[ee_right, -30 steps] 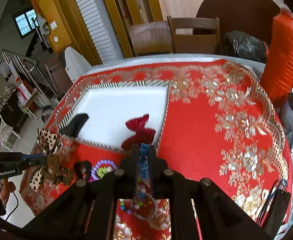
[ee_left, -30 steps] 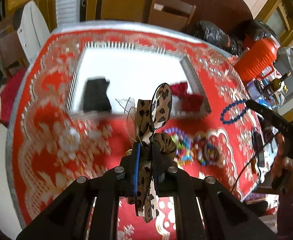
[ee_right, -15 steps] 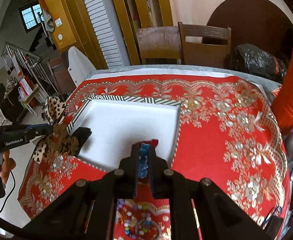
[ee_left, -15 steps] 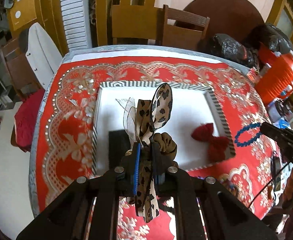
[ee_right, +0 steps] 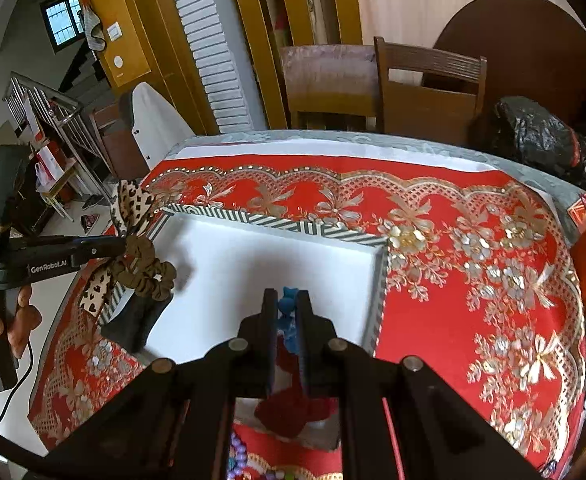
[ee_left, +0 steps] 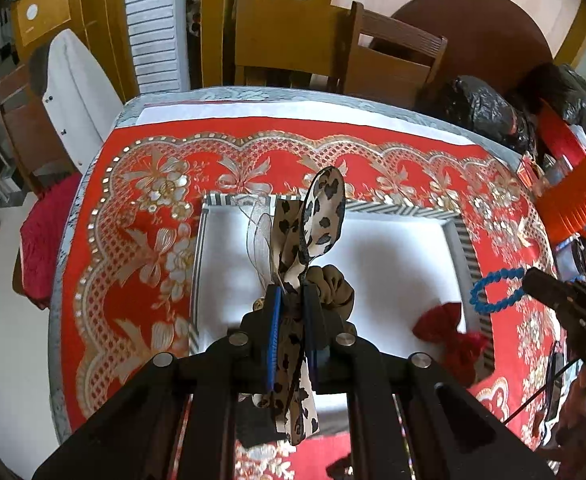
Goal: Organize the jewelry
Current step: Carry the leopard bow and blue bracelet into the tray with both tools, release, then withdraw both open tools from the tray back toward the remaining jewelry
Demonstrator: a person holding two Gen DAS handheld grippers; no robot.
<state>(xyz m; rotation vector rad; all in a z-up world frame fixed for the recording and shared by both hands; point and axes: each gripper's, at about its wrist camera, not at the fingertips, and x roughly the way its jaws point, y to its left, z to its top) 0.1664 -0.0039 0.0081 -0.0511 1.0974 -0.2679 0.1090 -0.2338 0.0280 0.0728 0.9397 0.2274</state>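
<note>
Tray: white-floored tray [ee_left: 393, 264] with a black-and-white striped rim sits on the red and gold floral tablecloth [ee_left: 133, 240]; both grippers hang over it.
Left gripper: left gripper [ee_left: 291, 300] is clenched on a leopard-print hair bow [ee_left: 317, 220], whose loops stand up past the fingertips and whose tail hangs down between the fingers; a brown scrunchie part bunches just beside the right finger.
Left gripper seen from the right: it [ee_right: 123, 245] reaches in over the tray's left rim, the bow [ee_right: 133, 204] and scrunchie dangling over the rim; a hand [ee_right: 5, 316] grips its handle.
Right gripper: right gripper [ee_right: 285, 300] is clamped on a blue bead bracelet [ee_right: 287, 312]; only a short run of beads shows between the fingers.
Bracelet from the left view: the blue loop [ee_left: 493, 292] hangs from the right gripper's tip above the tray's right rim.
Inside the tray: red velvet bow [ee_left: 449, 332] lies at the near right corner; black object [ee_right: 137, 320], perhaps a pouch, lies at the near left corner, partly blocked by the left gripper's body in the left view.
In the way: each gripper's black frame covers the near edge of the tray and table.
Near edge: coloured beads [ee_right: 239, 460] peek out below the right gripper.
Around: wooden chairs [ee_right: 425, 92] behind the table, black plastic bags [ee_left: 481, 112] and an orange container [ee_left: 573, 200] at the far right.
</note>
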